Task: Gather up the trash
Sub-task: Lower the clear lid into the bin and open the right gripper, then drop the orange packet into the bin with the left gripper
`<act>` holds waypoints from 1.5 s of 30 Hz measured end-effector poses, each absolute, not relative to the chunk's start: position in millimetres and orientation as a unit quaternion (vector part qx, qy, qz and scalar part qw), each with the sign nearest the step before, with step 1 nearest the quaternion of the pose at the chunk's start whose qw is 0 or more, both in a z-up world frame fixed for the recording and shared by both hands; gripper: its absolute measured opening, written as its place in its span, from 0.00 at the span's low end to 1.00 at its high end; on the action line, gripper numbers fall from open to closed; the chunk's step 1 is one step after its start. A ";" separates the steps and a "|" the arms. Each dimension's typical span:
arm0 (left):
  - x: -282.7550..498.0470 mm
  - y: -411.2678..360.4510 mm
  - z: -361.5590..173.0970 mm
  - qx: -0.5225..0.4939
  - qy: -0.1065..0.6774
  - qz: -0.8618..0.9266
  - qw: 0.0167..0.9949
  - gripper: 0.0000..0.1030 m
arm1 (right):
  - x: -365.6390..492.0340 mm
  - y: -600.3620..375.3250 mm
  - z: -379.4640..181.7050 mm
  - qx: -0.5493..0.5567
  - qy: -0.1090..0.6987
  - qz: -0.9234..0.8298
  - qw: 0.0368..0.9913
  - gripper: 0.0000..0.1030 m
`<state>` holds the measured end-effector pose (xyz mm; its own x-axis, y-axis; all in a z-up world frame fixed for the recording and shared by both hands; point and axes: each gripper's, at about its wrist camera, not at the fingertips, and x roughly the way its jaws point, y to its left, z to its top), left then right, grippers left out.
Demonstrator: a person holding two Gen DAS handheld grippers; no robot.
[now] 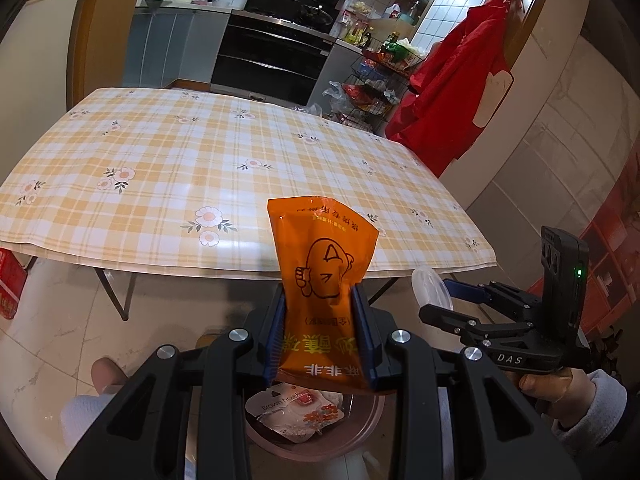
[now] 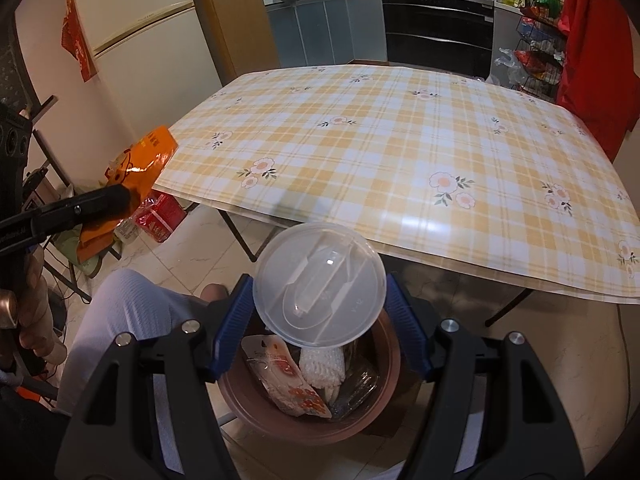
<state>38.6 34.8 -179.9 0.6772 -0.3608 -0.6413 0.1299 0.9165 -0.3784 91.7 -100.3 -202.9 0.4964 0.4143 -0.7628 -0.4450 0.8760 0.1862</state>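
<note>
My left gripper [image 1: 322, 328] is shut on an orange snack bag [image 1: 324, 264], held upright above a round brown bin [image 1: 312, 446] on the floor. The bag also shows at the left of the right wrist view [image 2: 150, 156]. My right gripper [image 2: 320, 316] is shut on a clear plastic lid [image 2: 320, 284], held over the same bin [image 2: 384, 400]. The bin holds a white wrapper [image 2: 286, 384], a white mesh sleeve [image 2: 322, 362] and clear plastic. The right gripper and lid [image 1: 432, 284] show at the right of the left wrist view.
A table with a yellow plaid flowered cloth [image 2: 400, 152] stands just beyond the bin. Red packs [image 2: 160, 216] lie on the floor under its left side. A fridge [image 2: 144, 44], kitchen cabinets, an oven [image 1: 276, 56], a wire rack [image 1: 376, 84] and a red garment [image 1: 460, 84] are behind.
</note>
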 end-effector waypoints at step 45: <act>51.1 20.5 -192.1 -0.115 0.383 -0.124 0.908 0.87 | 102.1 -123.9 -150.9 -0.038 0.370 0.186 0.910 0.94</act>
<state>51.1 20.5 -192.1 0.6758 -0.3133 -0.6672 0.1370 0.9428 -0.3040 102.1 -123.9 -150.9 0.6578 0.3099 -0.6865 -0.3661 0.9281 0.0682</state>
